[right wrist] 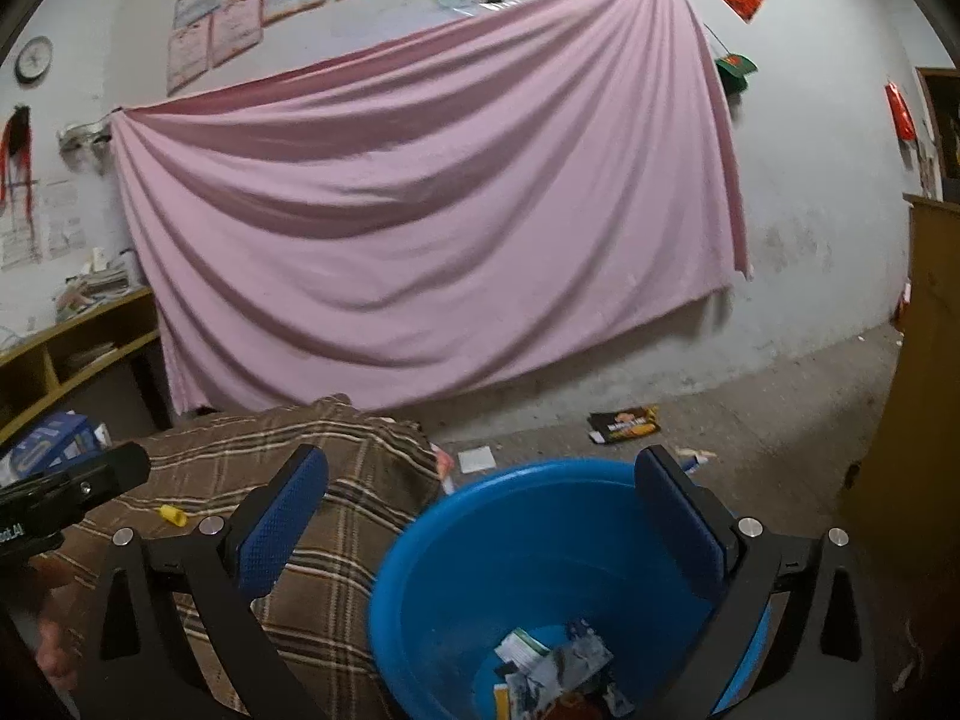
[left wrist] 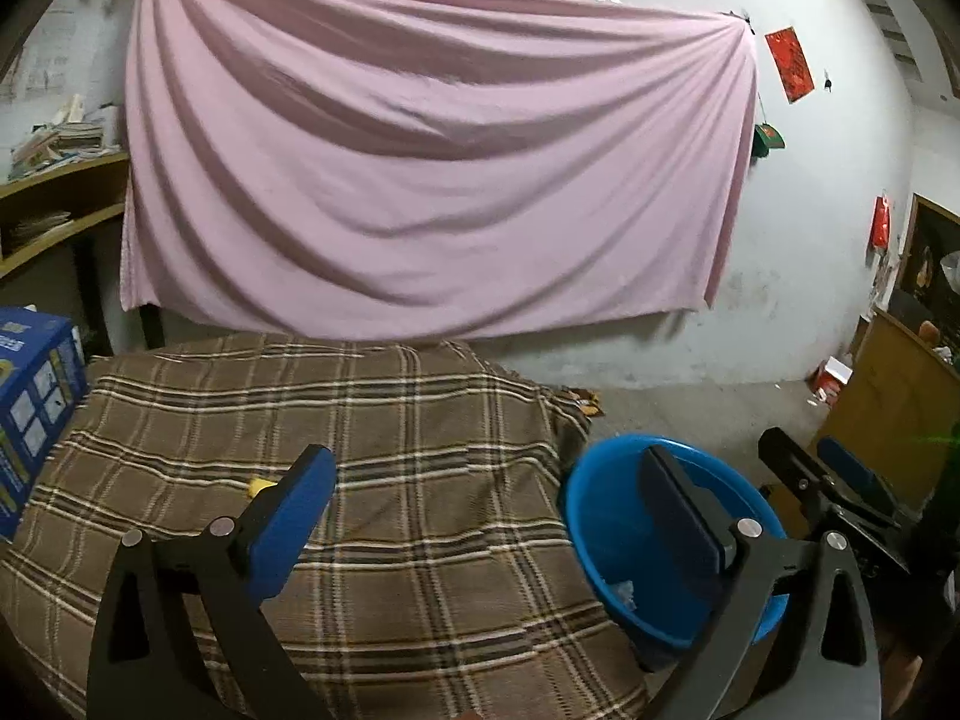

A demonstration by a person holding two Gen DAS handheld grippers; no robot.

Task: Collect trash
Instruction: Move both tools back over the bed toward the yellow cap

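— Trash (right wrist: 555, 669) is lying in a heap at the bottom of the blue basin (right wrist: 420, 570), which is sitting just beside the plaid-covered table (left wrist: 390, 420). Are we seeing the same from the left side?

— We are seeing the basin (left wrist: 600, 540) at the table's right edge, with only a pale scrap showing inside. We are also spotting a small yellow piece (left wrist: 259, 486) lying on the plaid cloth, close to our left finger.

— That yellow piece (right wrist: 172, 515) is showing from our right camera too, resting on the cloth, well apart from the basin. How are we holding the grippers?

— We are holding the left gripper (left wrist: 486, 516) with its jaws spread wide and nothing between them, hovering over the table.

— And we are keeping the right gripper (right wrist: 480, 522) wide as well, empty, poised above the basin's rim.

— More litter, a dark wrapper (right wrist: 624, 423) and a white square (right wrist: 477, 459), is lying on the floor beyond the basin, below the pink sheet (right wrist: 420, 210) hanging on the wall.
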